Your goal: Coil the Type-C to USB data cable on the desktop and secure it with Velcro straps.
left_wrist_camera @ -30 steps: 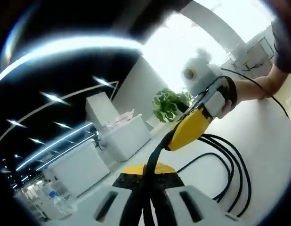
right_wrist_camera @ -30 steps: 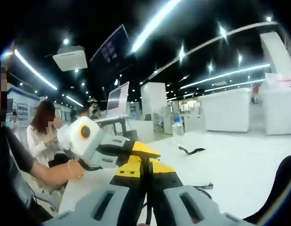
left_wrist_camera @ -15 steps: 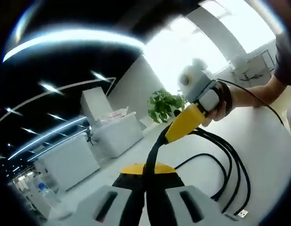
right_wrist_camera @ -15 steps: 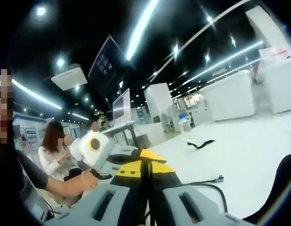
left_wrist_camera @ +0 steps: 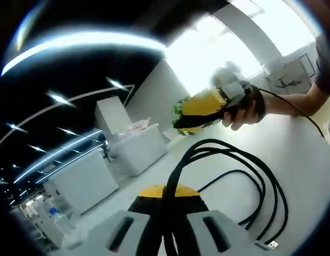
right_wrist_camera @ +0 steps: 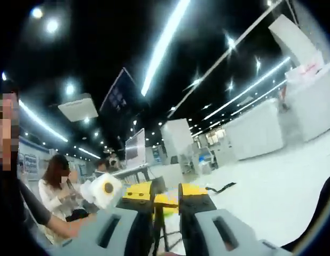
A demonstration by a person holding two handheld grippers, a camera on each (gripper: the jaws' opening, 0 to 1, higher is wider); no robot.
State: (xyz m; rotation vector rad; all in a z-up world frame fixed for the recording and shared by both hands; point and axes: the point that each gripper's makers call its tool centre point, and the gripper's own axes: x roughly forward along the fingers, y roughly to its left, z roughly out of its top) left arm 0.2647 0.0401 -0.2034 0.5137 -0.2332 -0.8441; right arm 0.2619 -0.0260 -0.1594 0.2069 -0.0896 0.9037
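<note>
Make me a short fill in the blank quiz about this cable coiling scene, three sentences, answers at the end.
1. The left gripper is shut on the black ____.
2. The jaws of the right gripper stand ____.
3. The cable lies in loops on the ____ desktop.

Missing words: cable; open; white

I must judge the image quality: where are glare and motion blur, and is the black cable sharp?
Left gripper view: the bright window is blown out; the right gripper beside it is motion-blurred; the black cable on the white desktop is fairly sharp. Right gripper view: ceiling lights streak and bend from fisheye distortion.
</note>
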